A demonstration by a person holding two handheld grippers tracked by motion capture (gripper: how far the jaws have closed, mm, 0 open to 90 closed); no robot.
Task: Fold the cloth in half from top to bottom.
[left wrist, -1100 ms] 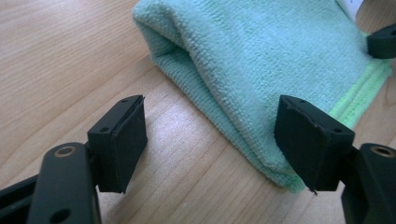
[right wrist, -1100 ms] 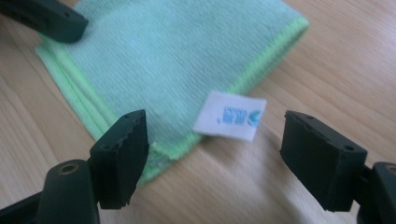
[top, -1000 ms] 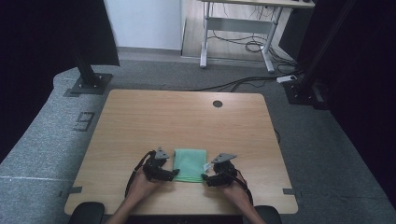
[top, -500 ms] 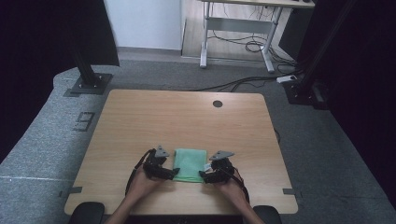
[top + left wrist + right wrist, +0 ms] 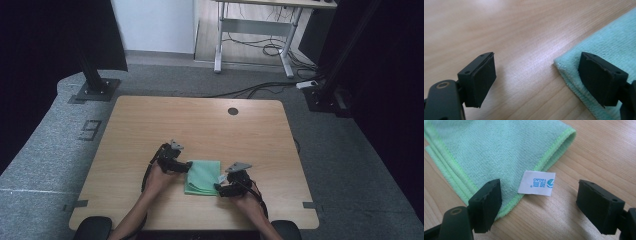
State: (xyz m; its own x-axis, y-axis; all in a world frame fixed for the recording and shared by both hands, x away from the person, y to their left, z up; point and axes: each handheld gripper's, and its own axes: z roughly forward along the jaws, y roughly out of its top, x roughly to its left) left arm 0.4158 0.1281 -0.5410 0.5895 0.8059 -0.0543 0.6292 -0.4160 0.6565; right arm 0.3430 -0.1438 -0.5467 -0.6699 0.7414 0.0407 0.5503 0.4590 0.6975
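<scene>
A folded mint-green cloth (image 5: 202, 176) lies flat on the wooden table (image 5: 200, 120) near its front edge. My left gripper (image 5: 187, 166) is at the cloth's far left corner, open; its jaws have just been opening. In the left gripper view (image 5: 540, 75) one jaw stands over the cloth's corner (image 5: 609, 47) and the other over bare wood, gripping nothing. My right gripper (image 5: 218, 189) is at the cloth's near right corner, open. In the right gripper view (image 5: 544, 200) the jaws straddle the cloth's edge (image 5: 494, 150) and its white label (image 5: 536, 183).
A dark round hole (image 5: 233, 111) sits near the table's far edge. Black stand bases (image 5: 95, 90) rest on the grey floor beyond the table, and a desk frame with cables (image 5: 260, 45) stands farther back. The person's forearms come in from the bottom.
The left hand has moved away from the person along the cloth's left edge, from its near corner to its far corner. The right hand has stayed put.
</scene>
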